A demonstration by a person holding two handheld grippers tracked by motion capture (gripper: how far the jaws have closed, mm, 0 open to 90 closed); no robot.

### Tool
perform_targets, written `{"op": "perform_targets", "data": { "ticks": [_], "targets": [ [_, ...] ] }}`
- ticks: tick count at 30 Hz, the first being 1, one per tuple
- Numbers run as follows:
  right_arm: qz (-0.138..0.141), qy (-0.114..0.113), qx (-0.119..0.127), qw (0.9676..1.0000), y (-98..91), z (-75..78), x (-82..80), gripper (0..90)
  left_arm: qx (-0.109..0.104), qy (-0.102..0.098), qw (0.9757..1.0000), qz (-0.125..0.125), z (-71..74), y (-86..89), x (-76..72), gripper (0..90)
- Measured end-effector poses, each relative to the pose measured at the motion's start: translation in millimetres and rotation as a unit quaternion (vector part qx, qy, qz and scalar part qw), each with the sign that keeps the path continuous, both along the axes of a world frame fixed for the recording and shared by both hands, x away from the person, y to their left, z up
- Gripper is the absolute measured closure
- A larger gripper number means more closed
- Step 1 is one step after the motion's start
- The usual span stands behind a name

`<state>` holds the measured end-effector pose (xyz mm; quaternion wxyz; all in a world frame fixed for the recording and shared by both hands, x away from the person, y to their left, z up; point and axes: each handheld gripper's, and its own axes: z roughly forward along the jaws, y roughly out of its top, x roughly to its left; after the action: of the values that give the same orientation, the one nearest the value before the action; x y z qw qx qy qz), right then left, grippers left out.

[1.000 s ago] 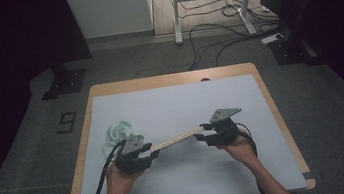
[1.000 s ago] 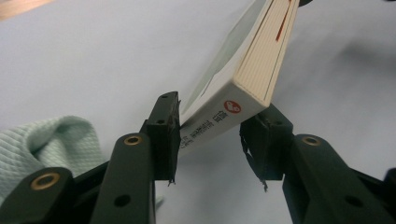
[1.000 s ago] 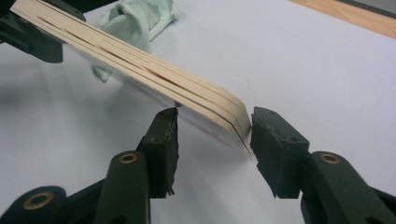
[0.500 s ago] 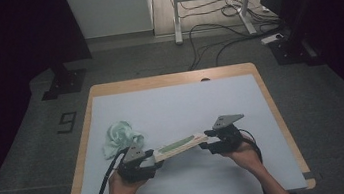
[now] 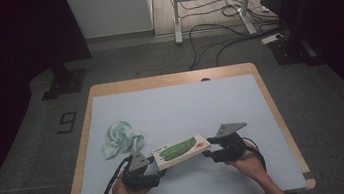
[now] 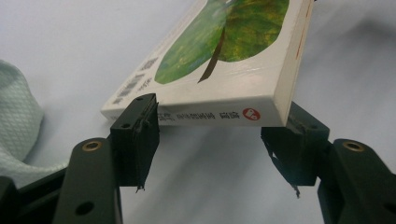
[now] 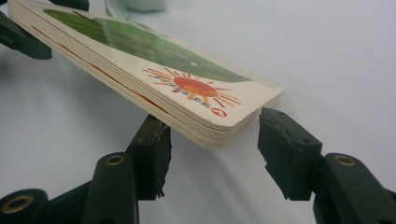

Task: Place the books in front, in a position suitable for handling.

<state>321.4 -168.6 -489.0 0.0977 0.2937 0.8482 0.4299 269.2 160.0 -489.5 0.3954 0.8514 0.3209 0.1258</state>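
While both tools gape, the book [image 5: 181, 150] lies between them.

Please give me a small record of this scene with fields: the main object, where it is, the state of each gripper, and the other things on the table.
main object: white board book with a green leaf picture and an orange sun on its cover
place: near the front of the pale blue table top, between the two grippers, one end toward each
left gripper: jaws have just been opening; book end between them, pads not pressing it
right gripper: jaws apart, book corner between them, not gripped
other thing: crumpled pale green cloth, left of the book
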Motion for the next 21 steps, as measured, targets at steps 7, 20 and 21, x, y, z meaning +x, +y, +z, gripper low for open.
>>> {"op": "perform_targets", "data": {
  "ticks": [7, 20, 21],
  "targets": [
    [0.003, 0.003, 0.003, 1.0000, -3.2, -8.5, -8.2, 43.8, 0.005, 0.001, 1.0000, 0.003, -9.5, -2.0, -7.4, 35.6],
    [0.011, 0.001, -0.009, 0.9999, -3.6, -23.2, -20.9, 43.9, 0.025, 0.017, 0.9995, 0.013, -23.1, -2.6, -13.1, 35.3],
    [0.012, 0.000, -0.010, 0.9999, -3.4, -23.6, -21.2, 43.9, 0.025, 0.018, 0.9994, 0.014, -23.5, -2.5, -13.5, 35.6]
  ]
}}
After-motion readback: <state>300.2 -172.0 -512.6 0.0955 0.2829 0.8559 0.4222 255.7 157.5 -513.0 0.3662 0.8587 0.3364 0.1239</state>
